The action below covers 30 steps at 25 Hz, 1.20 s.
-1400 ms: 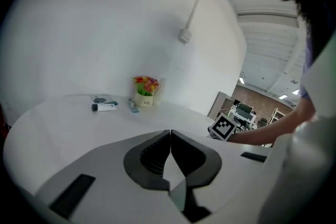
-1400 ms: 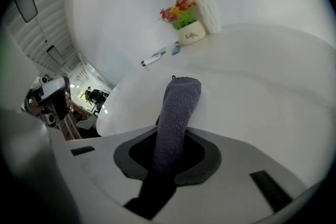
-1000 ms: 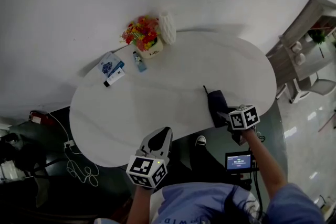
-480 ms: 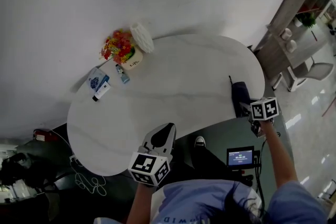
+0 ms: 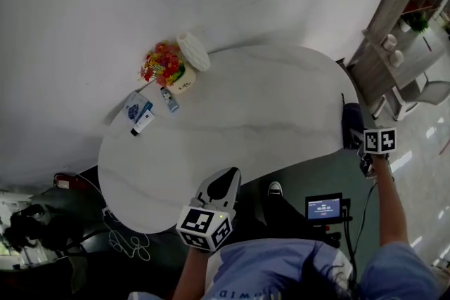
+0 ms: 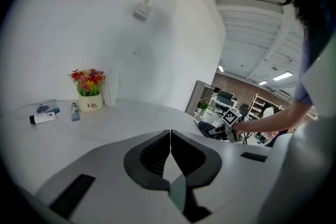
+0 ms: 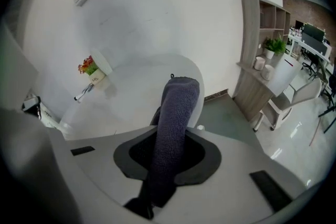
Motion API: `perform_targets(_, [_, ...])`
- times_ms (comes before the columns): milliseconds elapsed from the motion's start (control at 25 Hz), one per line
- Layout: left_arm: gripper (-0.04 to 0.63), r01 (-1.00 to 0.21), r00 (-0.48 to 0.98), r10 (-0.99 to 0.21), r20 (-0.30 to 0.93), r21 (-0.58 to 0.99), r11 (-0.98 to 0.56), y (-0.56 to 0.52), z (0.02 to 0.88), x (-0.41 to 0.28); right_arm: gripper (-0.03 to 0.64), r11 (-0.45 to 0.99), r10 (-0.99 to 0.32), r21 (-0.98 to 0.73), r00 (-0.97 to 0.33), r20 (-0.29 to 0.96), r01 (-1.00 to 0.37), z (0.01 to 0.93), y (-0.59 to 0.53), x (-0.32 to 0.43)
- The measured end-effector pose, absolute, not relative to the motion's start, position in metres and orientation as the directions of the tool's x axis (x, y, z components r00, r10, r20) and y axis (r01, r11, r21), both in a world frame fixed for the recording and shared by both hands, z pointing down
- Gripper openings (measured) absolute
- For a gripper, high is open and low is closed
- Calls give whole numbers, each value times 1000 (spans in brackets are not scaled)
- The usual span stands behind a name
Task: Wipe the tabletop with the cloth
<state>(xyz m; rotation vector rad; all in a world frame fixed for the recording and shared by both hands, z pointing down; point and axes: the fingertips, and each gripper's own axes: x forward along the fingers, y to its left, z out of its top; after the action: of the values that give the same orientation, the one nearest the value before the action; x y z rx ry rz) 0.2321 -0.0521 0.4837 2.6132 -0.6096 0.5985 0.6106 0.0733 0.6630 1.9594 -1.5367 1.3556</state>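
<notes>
Where right gripper (image 7: 167, 157) pinches, cloth (image 7: 178, 107) looks knitted.

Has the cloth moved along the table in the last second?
Yes. The cloth, held in the right gripper, slid rightward to the table's right end.

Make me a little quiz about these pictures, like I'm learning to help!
1. True or false: the left gripper is shut and empty.
2. What is the right gripper shut on? A) dark grey knitted cloth B) yellow sponge C) blue bottle
3. Fill in: in the head view, the cloth is at the white oval table's ____ end.
Key: 1 true; 2 A; 3 right.
</notes>
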Motion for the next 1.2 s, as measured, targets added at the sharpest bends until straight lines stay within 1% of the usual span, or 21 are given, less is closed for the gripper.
perform_targets(280, [17,-513,804,-348,482,267,-816,-51,484,223,71,-404,-587,-285,7,809,-869,661,79,616])
perform_targets(480, [17,-540,799,-381,465,275,-796,-52,482,210,71,-332,-625,-318,-46,780,-888,642,61,584])
perform_targets(600, [17,-552,794,-392,465,279,-786,-49,482,191,71,-275,-664,-359,-94,742,-892,626,41,549])
perform_targets(760, [17,-566,789,-413,455,277,-777,-45,478,157,71,-188,-706,-430,-183,684,-883,604,17,483])
perform_targets(920, [16,-583,782,-437,444,274,-765,-40,473,109,71,-138,-726,-421,-198,659,-897,580,9,424])
perform_targets(1040, [17,-604,770,-465,436,266,-751,-38,467,64,71,-102,-750,-453,-231,620,-885,560,6,373])
perform_targets(1200, [17,-638,750,-508,424,263,-724,-36,466,0,71,-76,-784,-432,-214,582,-899,533,5,317])
